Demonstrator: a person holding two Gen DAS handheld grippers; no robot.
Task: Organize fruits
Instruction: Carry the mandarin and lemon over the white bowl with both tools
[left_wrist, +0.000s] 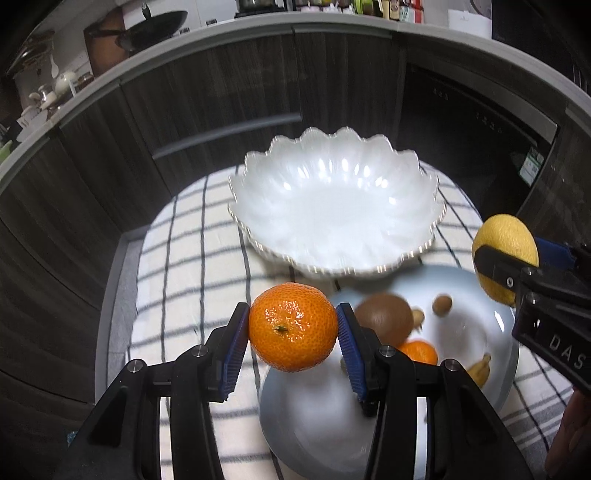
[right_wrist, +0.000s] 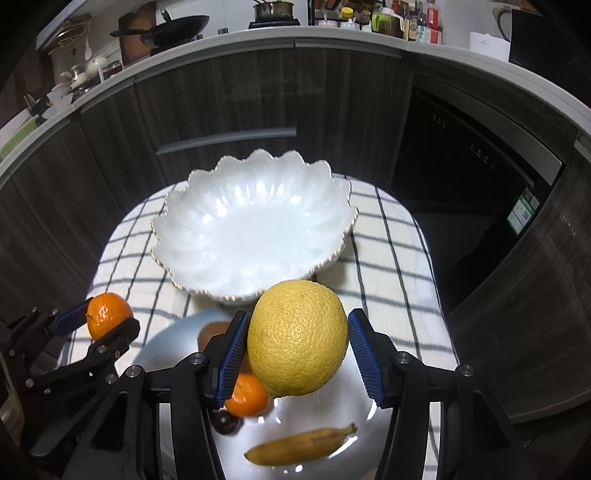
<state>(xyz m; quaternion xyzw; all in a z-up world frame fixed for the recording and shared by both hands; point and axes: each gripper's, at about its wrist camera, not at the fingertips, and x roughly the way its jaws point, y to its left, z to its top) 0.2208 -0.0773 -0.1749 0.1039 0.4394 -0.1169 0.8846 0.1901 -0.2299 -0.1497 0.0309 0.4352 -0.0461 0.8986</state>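
Left gripper (left_wrist: 293, 329) clamped on mandarin (left_wrist: 293, 326), lifted above plate (left_wrist: 495, 314). Right gripper (right_wrist: 297, 345) clamped on lemon (right_wrist: 297, 338), short of bowl (right_wrist: 255, 225). Best carried level over scalloped rim, lowered inside before release, grippers kept apart.

A small glossy orange mandarin (left_wrist: 293, 326) with a green stem nub facing the camera hangs above the near rim of a pale blue round plate (right_wrist: 325, 398). A large dimpled yellow citrus (right_wrist: 297, 337) hangs above that plate's centre. On the plate lie a brown kiwi (left_wrist: 384, 316) at 11 o'clock, a second mandarin (right_wrist: 246, 396) at 9, and a small yellow banana (right_wrist: 301, 446) at 6. An empty white scalloped ceramic bowl (right_wrist: 255, 225) stands at 12.
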